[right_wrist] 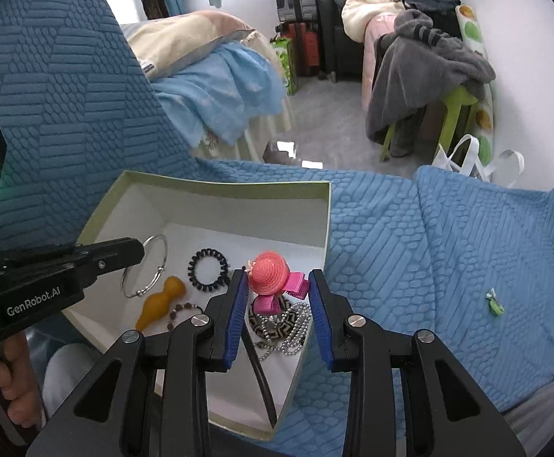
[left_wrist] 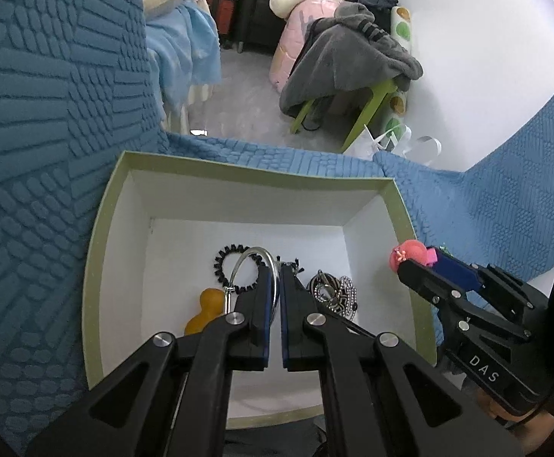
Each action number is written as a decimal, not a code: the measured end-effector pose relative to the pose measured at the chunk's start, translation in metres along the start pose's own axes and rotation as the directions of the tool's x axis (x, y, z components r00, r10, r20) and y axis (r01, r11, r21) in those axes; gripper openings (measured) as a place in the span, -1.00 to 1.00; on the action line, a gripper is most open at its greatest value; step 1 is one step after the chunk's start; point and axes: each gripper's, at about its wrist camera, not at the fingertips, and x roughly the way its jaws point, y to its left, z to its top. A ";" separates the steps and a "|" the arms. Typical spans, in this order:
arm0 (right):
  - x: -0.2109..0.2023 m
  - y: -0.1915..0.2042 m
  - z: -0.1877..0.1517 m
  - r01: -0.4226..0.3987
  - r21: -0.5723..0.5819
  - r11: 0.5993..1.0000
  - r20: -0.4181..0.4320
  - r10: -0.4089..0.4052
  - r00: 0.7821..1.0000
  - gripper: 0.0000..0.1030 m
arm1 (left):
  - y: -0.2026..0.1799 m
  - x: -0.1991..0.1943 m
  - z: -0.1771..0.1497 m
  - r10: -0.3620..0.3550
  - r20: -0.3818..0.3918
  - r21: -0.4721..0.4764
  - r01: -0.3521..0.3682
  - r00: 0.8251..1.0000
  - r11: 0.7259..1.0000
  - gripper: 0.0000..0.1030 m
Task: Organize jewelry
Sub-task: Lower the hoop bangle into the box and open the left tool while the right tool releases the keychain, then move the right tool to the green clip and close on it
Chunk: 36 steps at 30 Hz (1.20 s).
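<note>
**Both grippers over the jewelry box, each with a piece**

The left gripper [left_wrist: 279, 266] has its jaws pinched tight on the thin silver bangle [left_wrist: 261, 255], whose loop arcs up past the fingertips and hangs over the box floor. Just left of its tips lie the black beaded bracelet [left_wrist: 227, 266] and the amber gourd pendant [left_wrist: 204, 310]; just right of them sits a heap of ball chain and a patterned piece [left_wrist: 334, 293].

The right gripper [right_wrist: 279, 282] stands at a narrow gap, its blue pads clamping a pink hat-shaped hair clip [right_wrist: 273, 272] above the box's near right corner. Below its tips the ball chain pile rests on the floor.

The white box with a green rim [right_wrist: 216, 184] sits on a blue textured cover [right_wrist: 410, 247]. Well to the right of the right gripper, a small green trinket [right_wrist: 493, 301] lies on the cover.
</note>
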 end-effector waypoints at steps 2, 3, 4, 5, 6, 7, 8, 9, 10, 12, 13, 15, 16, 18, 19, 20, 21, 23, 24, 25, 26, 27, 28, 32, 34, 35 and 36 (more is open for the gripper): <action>-0.001 0.000 0.001 -0.002 0.004 1.000 -0.001 0.002 1.000 -0.41 | -0.001 0.001 -0.001 0.005 -0.003 0.004 -0.005 1.000 1.000 -0.94; -0.002 -0.001 0.002 -0.005 0.009 1.000 -0.002 0.005 1.000 -0.41 | -0.001 0.000 -0.001 0.007 -0.002 0.005 -0.007 1.000 1.000 -0.94; -0.003 -0.001 0.002 -0.004 0.011 1.000 -0.001 0.004 1.000 -0.41 | -0.001 0.000 -0.001 0.003 -0.003 0.005 -0.002 1.000 1.000 -0.94; -0.003 -0.001 0.002 -0.004 0.010 1.000 -0.001 0.004 1.000 -0.41 | -0.002 0.000 0.000 0.003 -0.002 0.007 -0.003 1.000 1.000 -0.94; -0.004 -0.002 0.003 -0.006 0.010 1.000 -0.001 0.006 1.000 -0.39 | -0.003 -0.001 0.001 0.002 0.002 0.009 -0.003 1.000 1.000 -0.94; -0.006 -0.002 0.004 -0.009 0.011 1.000 0.000 0.009 1.000 -0.38 | -0.002 -0.004 0.001 0.002 0.004 0.007 -0.002 1.000 1.000 -0.93; -0.008 -0.003 0.004 -0.010 0.012 1.000 0.003 0.010 1.000 -0.35 | -0.002 -0.005 0.002 0.004 0.003 0.000 -0.004 1.000 1.000 -0.83; -0.010 -0.004 0.005 -0.013 0.013 1.000 0.008 0.013 1.000 -0.30 | -0.002 -0.007 0.004 0.011 -0.001 -0.007 -0.011 1.000 1.000 -0.70; -0.012 -0.004 0.006 -0.014 0.013 1.000 0.012 0.014 1.000 -0.27 | -0.002 -0.009 0.005 0.021 -0.002 -0.017 -0.021 1.000 1.000 -0.38; -0.018 -0.005 0.008 -0.017 0.019 1.000 0.025 0.016 1.000 -0.17 | -0.005 -0.019 0.007 0.017 0.029 -0.024 -0.016 0.999 1.000 -0.26; -0.022 -0.006 0.009 -0.022 0.022 1.000 0.036 0.021 0.999 -0.17 | -0.007 -0.025 0.008 0.008 0.040 -0.022 -0.007 0.999 1.000 -0.26; -0.033 -0.008 0.012 -0.028 0.018 0.999 0.065 0.027 0.998 -0.17 | -0.014 -0.034 0.010 0.008 0.058 -0.013 -0.007 0.998 1.000 -0.26; -0.039 -0.009 0.014 -0.034 0.016 0.999 0.080 0.032 0.996 -0.17 | -0.018 -0.039 0.012 0.012 0.070 -0.008 -0.012 0.997 1.000 -0.26; -0.053 -0.014 0.019 -0.046 0.009 0.999 0.118 0.045 0.992 -0.17 | -0.027 -0.051 0.014 0.013 0.094 -0.005 -0.013 0.995 1.000 -0.26; -0.060 -0.016 0.021 -0.046 0.005 0.999 0.134 0.045 0.990 -0.17 | -0.032 -0.056 0.015 0.011 0.105 -0.001 -0.011 0.994 1.000 -0.26; -0.068 -0.019 0.023 -0.046 0.001 0.999 0.154 0.046 0.987 -0.17 | -0.037 -0.062 0.016 0.010 0.118 0.006 -0.011 0.993 1.000 -0.26; -0.074 -0.021 0.025 -0.048 -0.001 0.999 0.169 0.047 0.985 -0.17 | -0.043 -0.069 0.016 0.011 0.137 0.012 -0.013 0.991 1.000 -0.26; -0.088 -0.027 0.028 -0.048 -0.002 0.999 0.200 0.047 0.979 -0.17 | -0.054 -0.078 0.017 0.012 0.163 0.021 -0.015 0.987 1.000 -0.26; -0.094 -0.029 0.029 -0.048 -0.004 0.999 0.210 0.047 0.977 -0.17 | -0.059 -0.084 0.017 0.010 0.176 0.025 -0.014 0.984 1.000 -0.26; -0.100 -0.033 0.030 -0.046 -0.004 0.999 0.224 0.046 0.974 -0.17 | -0.063 -0.087 0.016 0.010 0.186 0.026 -0.015 0.982 1.000 -0.26; -0.105 -0.036 0.031 -0.042 -0.004 0.999 0.237 0.042 0.971 -0.17 | -0.068 -0.091 0.016 0.011 0.196 0.027 -0.017 0.981 0.999 -0.26; -0.110 -0.040 0.031 -0.040 -0.006 0.999 0.247 0.040 0.968 -0.17 | -0.073 -0.094 0.016 0.013 0.205 0.031 -0.020 0.979 0.999 -0.26; -0.114 -0.044 0.030 -0.037 -0.005 0.999 0.253 0.037 0.967 -0.17 | -0.077 -0.097 0.014 0.019 0.215 0.036 -0.027 0.977 0.999 -0.26; -0.123 -0.060 0.025 -0.030 -0.018 0.999 0.268 0.033 0.963 -0.17 | -0.090 -0.101 0.006 0.029 0.237 0.035 -0.038 0.971 0.999 -0.26; -0.124 -0.071 0.021 -0.012 -0.028 1.000 0.275 0.019 0.961 -0.17 | -0.093 -0.103 0.001 0.031 0.249 0.031 -0.040 0.968 0.999 -0.26; -0.124 -0.075 0.019 -0.006 -0.028 1.000 0.276 0.013 0.961 -0.17 | -0.095 -0.103 -0.001 0.032 0.253 0.031 -0.041 0.967 0.999 -0.26; -0.124 -0.082 0.017 0.002 -0.022 1.000 0.275 0.005 0.962 -0.17 | -0.097 -0.103 -0.003 0.034 0.253 0.029 -0.042 0.967 0.999 -0.26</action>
